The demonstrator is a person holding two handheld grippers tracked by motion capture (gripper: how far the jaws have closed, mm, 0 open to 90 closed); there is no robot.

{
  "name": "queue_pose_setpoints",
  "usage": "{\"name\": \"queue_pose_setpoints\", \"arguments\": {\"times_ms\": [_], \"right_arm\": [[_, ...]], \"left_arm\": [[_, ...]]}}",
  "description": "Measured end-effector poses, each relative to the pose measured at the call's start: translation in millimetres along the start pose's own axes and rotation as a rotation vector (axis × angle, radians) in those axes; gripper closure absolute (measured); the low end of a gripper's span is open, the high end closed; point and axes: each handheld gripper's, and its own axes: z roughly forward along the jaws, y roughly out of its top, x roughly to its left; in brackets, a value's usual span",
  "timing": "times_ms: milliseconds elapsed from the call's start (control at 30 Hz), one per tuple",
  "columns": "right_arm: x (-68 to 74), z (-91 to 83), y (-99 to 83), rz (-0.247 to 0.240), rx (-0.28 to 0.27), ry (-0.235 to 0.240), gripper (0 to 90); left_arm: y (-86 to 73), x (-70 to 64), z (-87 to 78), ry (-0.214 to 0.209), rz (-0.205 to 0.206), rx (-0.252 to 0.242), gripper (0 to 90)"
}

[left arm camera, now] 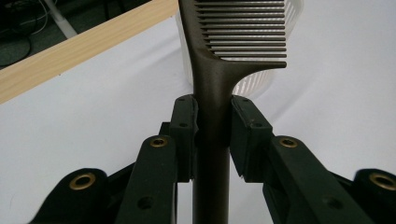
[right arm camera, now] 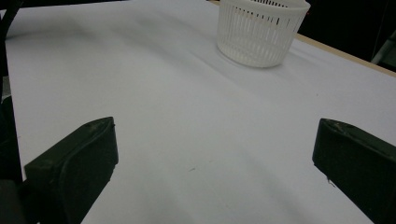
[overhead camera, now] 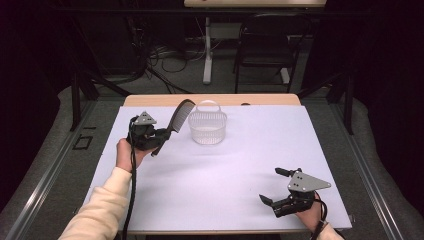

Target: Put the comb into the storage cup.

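- High view: the left gripper (overhead camera: 159, 135) holds a dark plastic comb (overhead camera: 178, 117) aloft, tilted toward the white slatted plastic basket (overhead camera: 207, 128) just beside it; the step looks like dropping it in, best done by centring the teeth over the rim first.
- Left gripper view: jaws clamp the comb's handle squarely.
- Right gripper view: the right gripper (right arm camera: 215, 154) rests low over the white tabletop (right arm camera: 187, 121), jaws spread wide, empty.

comb (left arm camera: 212, 84): dark, smooth, semi-matt plastic | basket (overhead camera: 207, 127): white slotted plastic | counter (overhead camera: 150, 100): pale wood edge, matt white sheet cover
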Motion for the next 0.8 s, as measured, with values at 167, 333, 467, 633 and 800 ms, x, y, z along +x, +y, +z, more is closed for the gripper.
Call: {"name": "queue_pose_setpoints", "arguments": {"times_ms": [167, 333, 467, 633, 800], "right_arm": [[0.0, 0.1, 0.0, 0.001, 0.000, 0.000, 0.0], [0.0, 0.0, 0.0, -0.001, -0.002, 0.001, 0.0], [0.0, 0.0, 0.0, -0.001, 0.000, 0.001, 0.0], [0.0, 0.0, 0.0, 0.001, 0.003, 0.000, 0.0], [0.0, 0.2, -0.1, 0.002, 0.002, 0.003, 0.0]], "left_arm": [[4.6, 0.3, -0.7, 0.003, 0.005, -0.010, 72.2], [8.9, 0.3, -1.3, 0.007, 0.007, -0.015, 72.2], [11.6, 0.4, -1.2, 0.010, 0.013, -0.020, 72.2], [14.9, 0.7, -0.7, 0.010, 0.014, -0.026, 72.2], [18.2, 0.2, -0.6, 0.012, 0.014, -0.033, 72.2]]}}
